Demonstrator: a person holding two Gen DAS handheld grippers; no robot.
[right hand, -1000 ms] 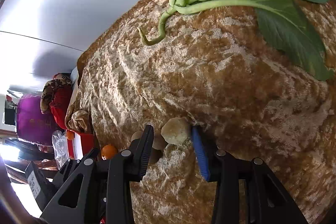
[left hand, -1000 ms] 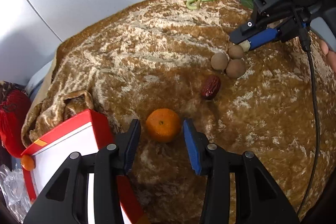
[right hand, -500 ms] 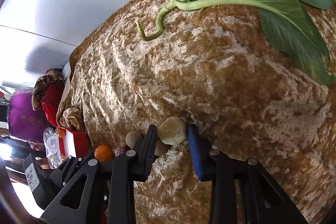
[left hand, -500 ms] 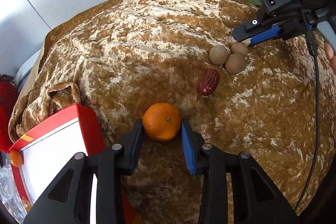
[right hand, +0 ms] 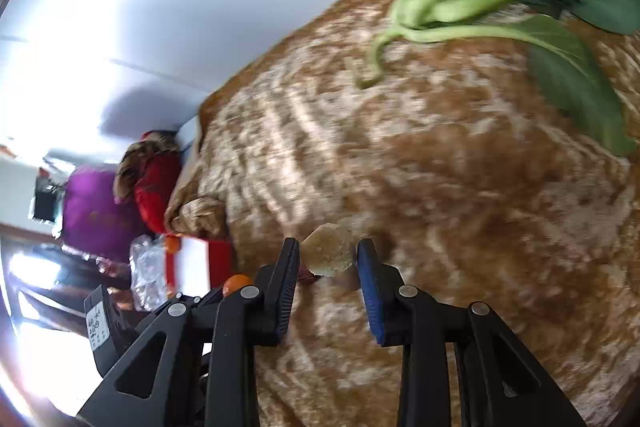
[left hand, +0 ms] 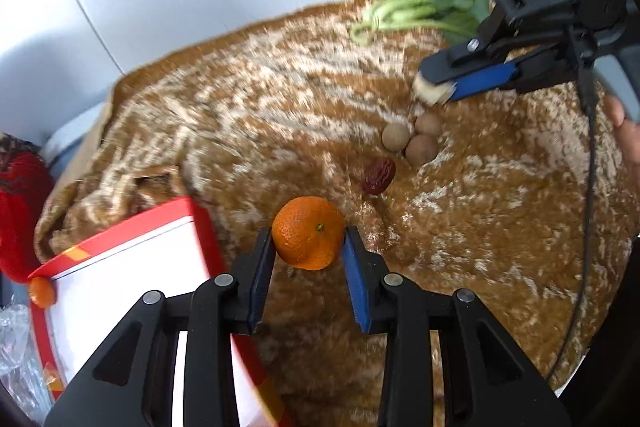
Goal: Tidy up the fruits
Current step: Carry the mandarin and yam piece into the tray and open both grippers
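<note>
my left claw (left hand: pixel 308 251) clamps the orange (left hand: pixel 308 233), stem dimple facing me, off the brown cloth (left hand: pixel 280 115) | my right claw (right hand: pixel 329 259) pinches a pale lump (right hand: pixel 328 254), far right, no clear long axis

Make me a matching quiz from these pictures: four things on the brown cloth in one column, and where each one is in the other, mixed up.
Things:
1. orange
2. pale lump
3. red date
4. leafy greens

Places:
A. lying on the cloth beside three round brown fruits
B. at the far edge of the cloth, near the wall
C. clamped in the left tool
D. clamped in the right tool

Pairs: 1-C, 2-D, 3-A, 4-B
</note>
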